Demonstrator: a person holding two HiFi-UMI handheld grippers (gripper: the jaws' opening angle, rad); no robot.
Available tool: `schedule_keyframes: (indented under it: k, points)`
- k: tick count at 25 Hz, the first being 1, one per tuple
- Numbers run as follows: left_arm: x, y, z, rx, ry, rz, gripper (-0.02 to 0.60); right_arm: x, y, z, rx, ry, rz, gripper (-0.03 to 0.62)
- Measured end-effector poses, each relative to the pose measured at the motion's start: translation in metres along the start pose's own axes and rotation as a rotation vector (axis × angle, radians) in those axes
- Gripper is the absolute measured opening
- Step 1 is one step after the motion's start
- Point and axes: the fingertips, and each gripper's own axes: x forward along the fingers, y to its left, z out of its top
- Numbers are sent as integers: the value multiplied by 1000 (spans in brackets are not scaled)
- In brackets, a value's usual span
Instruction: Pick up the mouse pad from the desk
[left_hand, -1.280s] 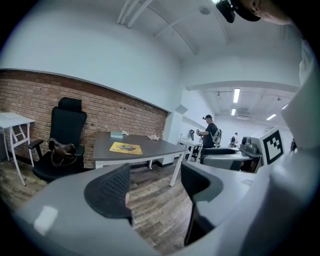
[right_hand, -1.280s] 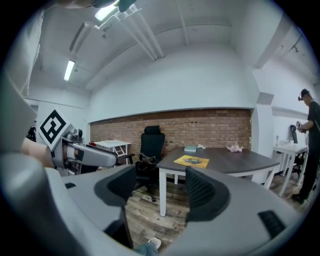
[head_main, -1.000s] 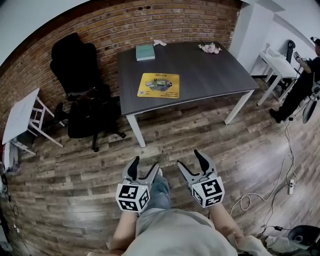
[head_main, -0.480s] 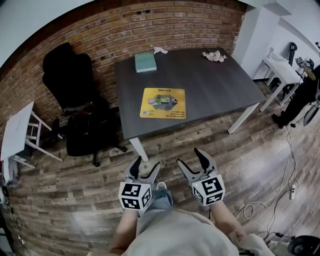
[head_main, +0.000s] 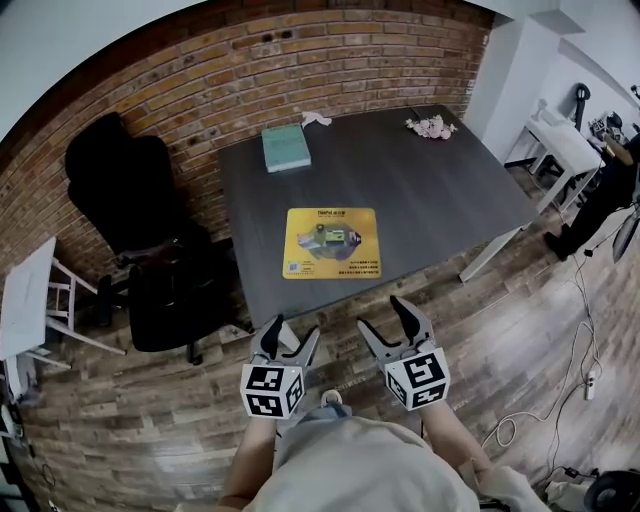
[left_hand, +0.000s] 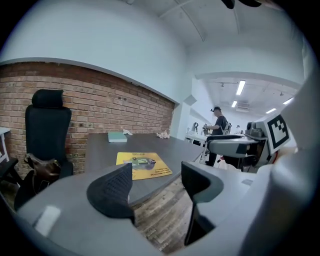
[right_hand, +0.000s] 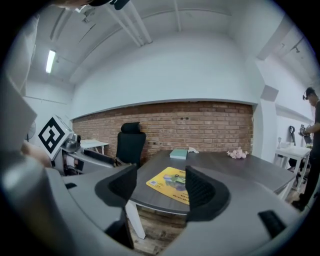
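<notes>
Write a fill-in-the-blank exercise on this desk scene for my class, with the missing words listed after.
1. The mouse pad on the desk is ____ in colour.
2. The teal book lies nearer the ____ wall than the mouse pad does.
3. The left gripper and the right gripper have ____ jaws, with nothing between them.
Missing words: yellow; brick; open.
</notes>
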Motion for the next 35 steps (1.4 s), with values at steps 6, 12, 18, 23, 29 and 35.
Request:
schedule_keyframes:
  k: [6, 12, 18, 23, 29, 35]
  points:
    - [40, 28, 18, -19, 1, -26, 309, 42, -26, 4, 14, 12, -34, 298]
    - [72, 49, 29, -8, 9, -51, 310, 73, -45, 8, 24, 27, -61, 298]
    - [98, 62, 27, -3, 41, -60, 310, 85, -61, -1, 47, 58, -89, 298]
    - [126, 72, 19, -14, 73, -57, 310, 100, -83, -21, 73, 96, -104, 306]
    - [168, 90, 7, -4, 138, -35, 310, 137, -121, -37, 92, 119, -101, 315]
    - [214, 116, -8, 5, 210, 9, 342, 179, -150, -62, 69, 191, -44, 322]
